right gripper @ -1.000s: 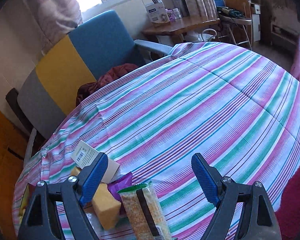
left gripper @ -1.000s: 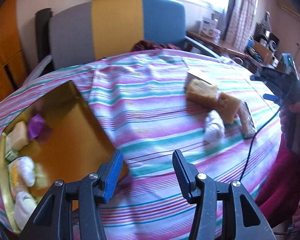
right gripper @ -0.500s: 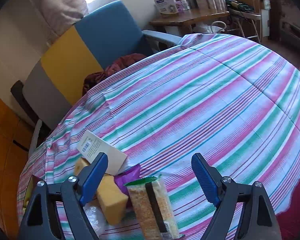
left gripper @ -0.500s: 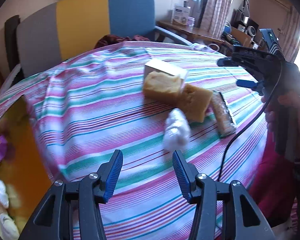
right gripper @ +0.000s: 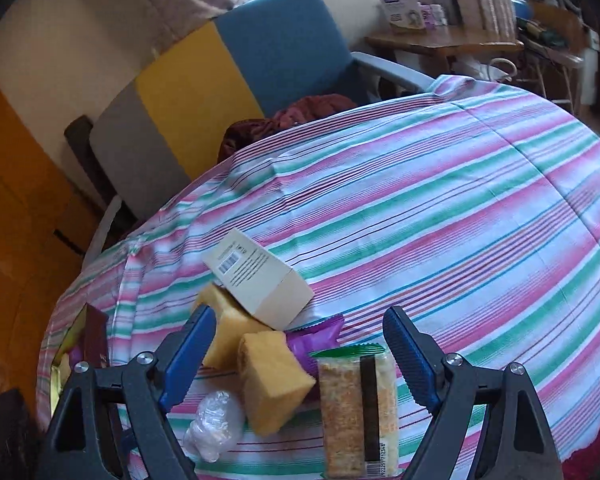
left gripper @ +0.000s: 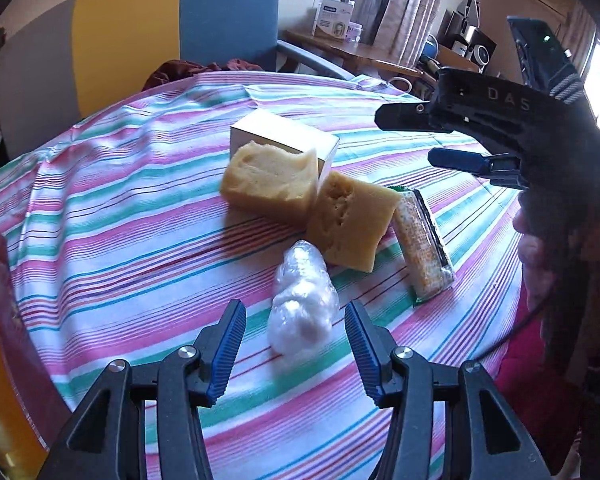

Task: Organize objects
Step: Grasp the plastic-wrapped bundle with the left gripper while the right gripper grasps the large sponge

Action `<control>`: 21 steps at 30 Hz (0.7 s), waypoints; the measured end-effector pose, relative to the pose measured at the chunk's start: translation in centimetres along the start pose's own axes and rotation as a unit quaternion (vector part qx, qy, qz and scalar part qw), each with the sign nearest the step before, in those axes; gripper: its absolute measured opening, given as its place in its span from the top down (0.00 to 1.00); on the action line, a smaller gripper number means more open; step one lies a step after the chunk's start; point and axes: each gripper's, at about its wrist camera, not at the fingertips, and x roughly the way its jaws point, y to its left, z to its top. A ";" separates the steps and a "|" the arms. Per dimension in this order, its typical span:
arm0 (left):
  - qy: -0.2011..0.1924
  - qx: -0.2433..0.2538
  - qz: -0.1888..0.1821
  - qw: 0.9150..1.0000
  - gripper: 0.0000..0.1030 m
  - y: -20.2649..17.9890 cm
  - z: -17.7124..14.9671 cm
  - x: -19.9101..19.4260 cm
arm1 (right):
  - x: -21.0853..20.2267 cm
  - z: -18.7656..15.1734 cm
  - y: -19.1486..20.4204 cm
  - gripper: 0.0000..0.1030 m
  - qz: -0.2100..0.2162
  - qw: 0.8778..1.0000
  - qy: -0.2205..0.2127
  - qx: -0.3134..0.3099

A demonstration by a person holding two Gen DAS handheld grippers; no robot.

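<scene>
On the striped tablecloth (left gripper: pixel 120 208) lie two yellow sponge blocks (left gripper: pixel 274 182) (left gripper: pixel 350 222), a cream box (left gripper: pixel 288 138), a cracker packet (left gripper: pixel 422 246) and a clear plastic-wrapped white bundle (left gripper: pixel 302 300). My left gripper (left gripper: pixel 296 344) is open and empty, its fingers either side of the bundle's near end. My right gripper (right gripper: pixel 300 356) is open and empty above the pile; it also shows in the left wrist view (left gripper: pixel 456 136). The right wrist view shows the box (right gripper: pixel 258 278), a sponge (right gripper: pixel 274 378), the cracker packet (right gripper: pixel 358 408), a purple wrapper (right gripper: pixel 316 340) and the bundle (right gripper: pixel 214 424).
A golden tray (left gripper: pixel 0 400) holding more items sits at the table's left edge, also in the right wrist view (right gripper: pixel 66 360). A grey, yellow and blue chair (left gripper: pixel 140 28) stands behind the table. A wooden side table (right gripper: pixel 440 42) with boxes is at the back right.
My left gripper has swung right from the golden tray to the pile and now straddles the wrapped bundle. My right gripper has drifted slightly, bringing the pile more into view. Both stay open.
</scene>
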 end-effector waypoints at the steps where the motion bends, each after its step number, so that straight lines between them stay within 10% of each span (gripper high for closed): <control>1: 0.003 -0.001 -0.002 1.000 0.49 0.0 0.1 0.3 | 0.1 -0.1 0.1 0.16 0.000 1.000 0.002 -0.003; 21: 0.007 -0.051 0.005 0.999 0.66 3.0 -2.7 1.9 | 3.4 -2.6 4.8 0.17 -0.013 0.983 0.073 -0.166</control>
